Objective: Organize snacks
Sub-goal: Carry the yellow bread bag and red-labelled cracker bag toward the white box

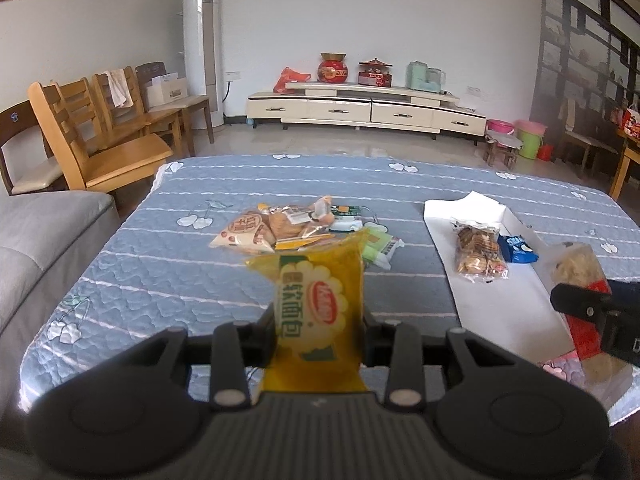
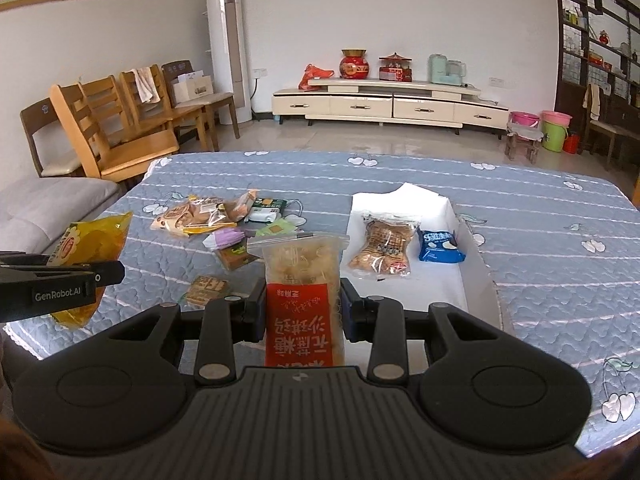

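Yellow bread packet [image 1: 318, 304] and red-labelled snack bag [image 2: 303, 300] each sit clamped in jaws.

My left gripper body hides the yellow plastic bread packet's [image 1: 316, 312] lower end; the red-labelled clear snack bag [image 2: 302, 300] likewise disappears behind my right gripper body.

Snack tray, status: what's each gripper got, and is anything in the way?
Left gripper shut on yellow bread packet. Right gripper shut on red-label snack bag. White tray holds two packets, near end bare. Nothing in the way.
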A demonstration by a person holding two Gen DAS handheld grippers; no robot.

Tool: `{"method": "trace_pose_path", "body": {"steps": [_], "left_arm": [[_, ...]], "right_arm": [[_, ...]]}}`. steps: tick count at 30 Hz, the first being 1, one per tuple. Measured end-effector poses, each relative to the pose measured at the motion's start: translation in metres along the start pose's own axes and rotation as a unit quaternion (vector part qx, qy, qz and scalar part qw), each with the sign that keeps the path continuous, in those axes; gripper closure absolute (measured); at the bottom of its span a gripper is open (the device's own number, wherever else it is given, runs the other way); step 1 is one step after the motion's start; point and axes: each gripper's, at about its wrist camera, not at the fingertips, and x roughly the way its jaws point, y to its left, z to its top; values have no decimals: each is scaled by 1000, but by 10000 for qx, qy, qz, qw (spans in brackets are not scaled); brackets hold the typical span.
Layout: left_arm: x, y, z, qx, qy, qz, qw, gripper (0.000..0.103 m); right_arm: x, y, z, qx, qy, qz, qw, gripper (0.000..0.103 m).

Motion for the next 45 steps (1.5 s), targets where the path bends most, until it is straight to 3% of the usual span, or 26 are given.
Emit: {"method": "trace_pose_path", "body": {"steps": [45], "left_arm": [[18,-63,11,534,33,-515,9972,66]], "right_arm": [[-10,6,-4,526,-61,-559,9970,60]]}}
